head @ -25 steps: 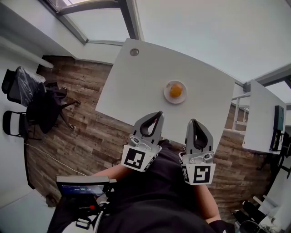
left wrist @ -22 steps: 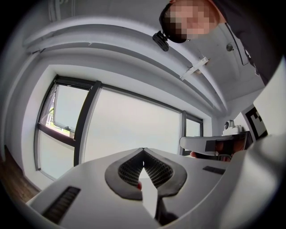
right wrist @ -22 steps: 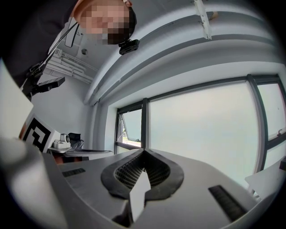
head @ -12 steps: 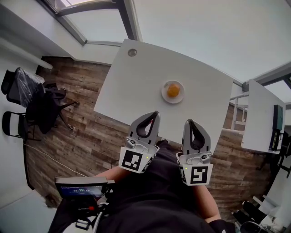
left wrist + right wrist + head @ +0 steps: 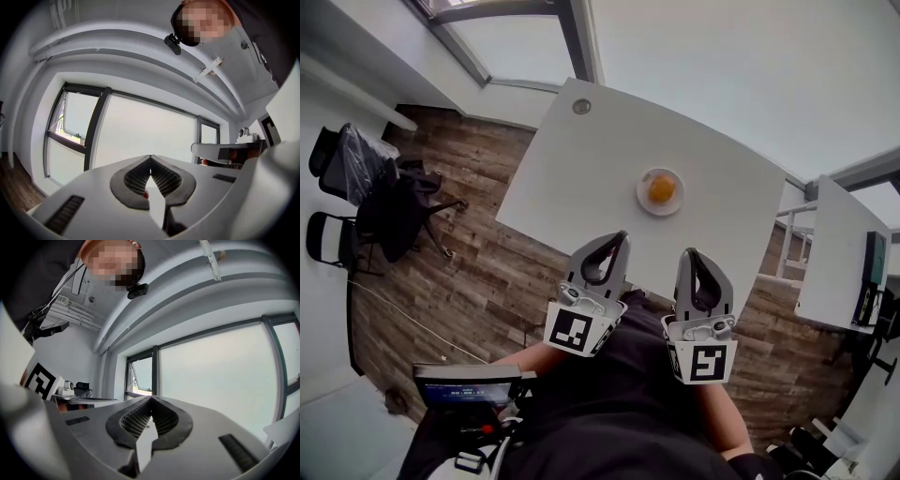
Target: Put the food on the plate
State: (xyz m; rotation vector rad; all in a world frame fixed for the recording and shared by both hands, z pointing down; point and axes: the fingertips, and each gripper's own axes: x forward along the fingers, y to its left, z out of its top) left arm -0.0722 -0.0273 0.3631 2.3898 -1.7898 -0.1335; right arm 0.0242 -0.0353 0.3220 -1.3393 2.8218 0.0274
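Note:
A small white plate (image 5: pixel 643 199) sits near the middle of the white table (image 5: pixel 581 178), and an orange round piece of food (image 5: pixel 662 188) lies on it. Both grippers hover side by side at the table's near edge, short of the plate and apart from it. My left gripper (image 5: pixel 622 234) is shut with nothing held. My right gripper (image 5: pixel 691 251) is shut and empty too. In the left gripper view the left gripper's (image 5: pixel 150 157) jaws meet at the tips. The right gripper view shows the right gripper's (image 5: pixel 151 399) jaws closed together, pointing level toward the windows.
A round cable hole (image 5: pixel 581 107) marks the table's far corner. Black chairs (image 5: pixel 366 192) stand on the wood floor at the left. Another white table (image 5: pixel 834 244) with a monitor (image 5: pixel 871 277) stands at the right. A dark device (image 5: pixel 469 384) sits near the person's left arm.
Only the head view sways slightly. Both grippers stay shut in place and the plate with the food has not moved.

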